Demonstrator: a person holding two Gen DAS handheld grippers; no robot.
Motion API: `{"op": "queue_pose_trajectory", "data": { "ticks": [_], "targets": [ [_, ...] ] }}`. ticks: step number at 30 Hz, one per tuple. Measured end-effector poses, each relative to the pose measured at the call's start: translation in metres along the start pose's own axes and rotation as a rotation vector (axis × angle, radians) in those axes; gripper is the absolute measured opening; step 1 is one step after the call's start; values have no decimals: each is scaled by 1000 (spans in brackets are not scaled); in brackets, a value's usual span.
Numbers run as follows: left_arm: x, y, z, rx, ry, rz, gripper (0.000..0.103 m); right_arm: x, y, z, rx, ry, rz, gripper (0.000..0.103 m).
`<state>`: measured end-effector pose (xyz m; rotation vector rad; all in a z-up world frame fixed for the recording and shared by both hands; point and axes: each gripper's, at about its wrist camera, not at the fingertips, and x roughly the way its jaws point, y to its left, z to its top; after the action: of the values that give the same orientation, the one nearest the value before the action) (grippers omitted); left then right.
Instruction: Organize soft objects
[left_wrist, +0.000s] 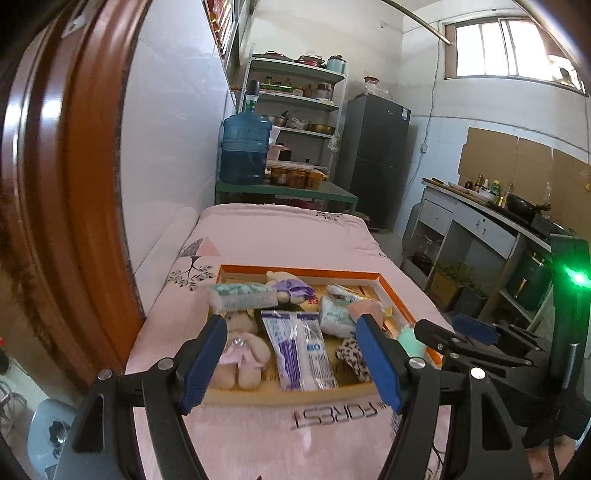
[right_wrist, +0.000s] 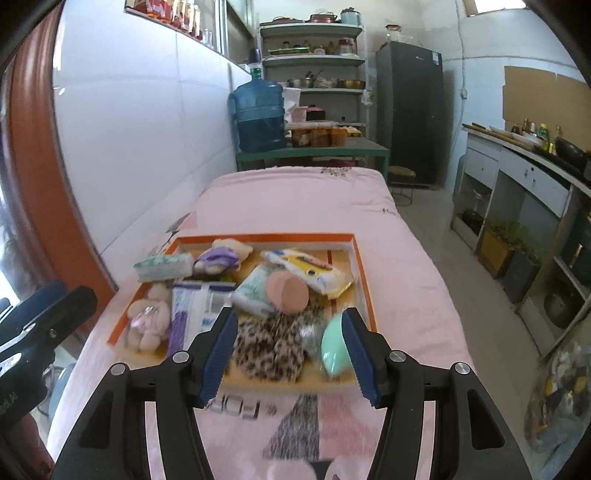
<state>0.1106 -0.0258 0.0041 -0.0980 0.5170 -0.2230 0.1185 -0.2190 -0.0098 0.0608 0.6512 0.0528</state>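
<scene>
An orange-rimmed tray (left_wrist: 391, 286) (right_wrist: 364, 280) lies on the pink bed. It holds a beige plush in a pink dress (left_wrist: 240, 354) (right_wrist: 147, 319), a plush in purple (left_wrist: 291, 286) (right_wrist: 221, 254), tissue packs (left_wrist: 242, 295) (right_wrist: 164, 266), a purple-white packet (left_wrist: 299, 350) (right_wrist: 192, 314), a leopard-print cloth (right_wrist: 269, 347) (left_wrist: 352, 352), a mint sponge (right_wrist: 332, 347) and a pink sponge (right_wrist: 288, 291). My left gripper (left_wrist: 291, 365) is open above the tray's near left. My right gripper (right_wrist: 290, 354) is open over the leopard cloth.
The pink bedspread (right_wrist: 295, 199) runs along a white wall on the left. A brown door frame (left_wrist: 74, 184) stands at the far left. A green table with a water jug (right_wrist: 260, 114), shelves and a fridge (right_wrist: 410, 110) stand beyond; a kitchen counter (right_wrist: 517, 173) is on the right.
</scene>
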Motion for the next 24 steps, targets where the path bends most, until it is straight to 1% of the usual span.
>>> {"op": "queue_pose_trajectory", "data": {
  "ticks": [11, 13, 16, 21, 24],
  "targets": [
    [-46, -5, -22, -7, -4, -1, 72, -52, 11, -26, -5, -3, -16, 60],
    [-55, -7, -26, -3, -6, 18, 72, -61, 14, -30, -9, -9, -21, 60],
    [-72, -13, -33, 21, -33, 44, 72, -77, 20, -35, -16, -22, -31, 60],
    [-93, -16, -41, 10, -51, 62, 72, -101, 29, -46, -17, -24, -27, 60],
    [-105, -20, -47, 14, -69, 109, 72, -112, 33, -52, -20, -32, -36, 60]
  ]
}}
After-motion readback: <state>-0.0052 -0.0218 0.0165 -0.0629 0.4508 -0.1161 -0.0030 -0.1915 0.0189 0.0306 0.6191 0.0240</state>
